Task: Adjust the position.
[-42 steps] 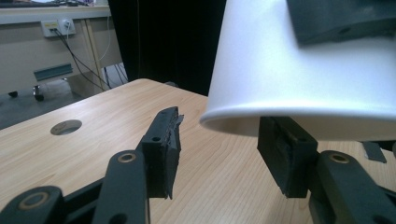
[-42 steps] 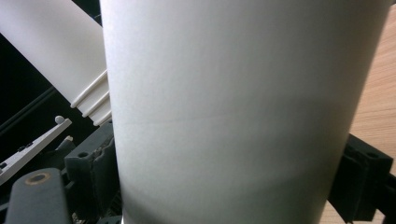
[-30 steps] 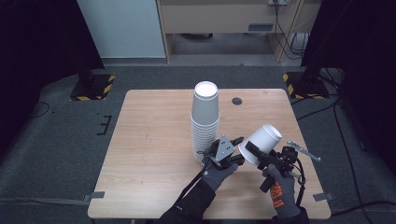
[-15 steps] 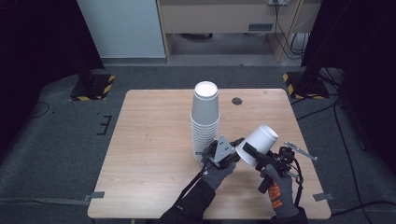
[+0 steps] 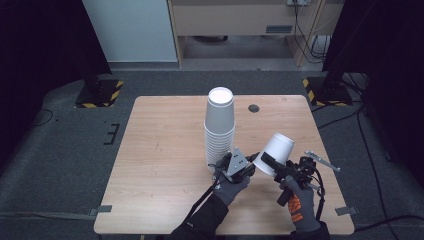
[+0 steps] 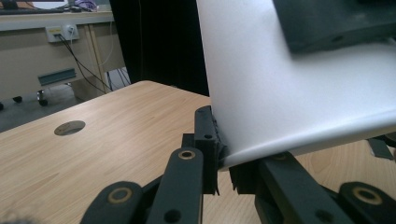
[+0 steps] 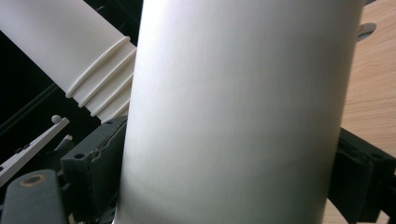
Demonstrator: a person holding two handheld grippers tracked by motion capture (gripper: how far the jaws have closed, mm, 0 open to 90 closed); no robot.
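Table [image 5: 165, 150]: wooden. Cup stack [image 5: 220, 127] stands upside down mid-table. Single cup [image 5: 274, 152], tilted, held above the near edge. Right gripper [image 5: 272, 165] clamped across its wall; left gripper [image 5: 250, 161] pinches its rim. Light, thin, crushable: grip gently near the rim.

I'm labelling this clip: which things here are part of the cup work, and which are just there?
In the job: single white cup, cup stack, left gripper, right gripper.
Just there: table, table's cable hole, striped stand bases.
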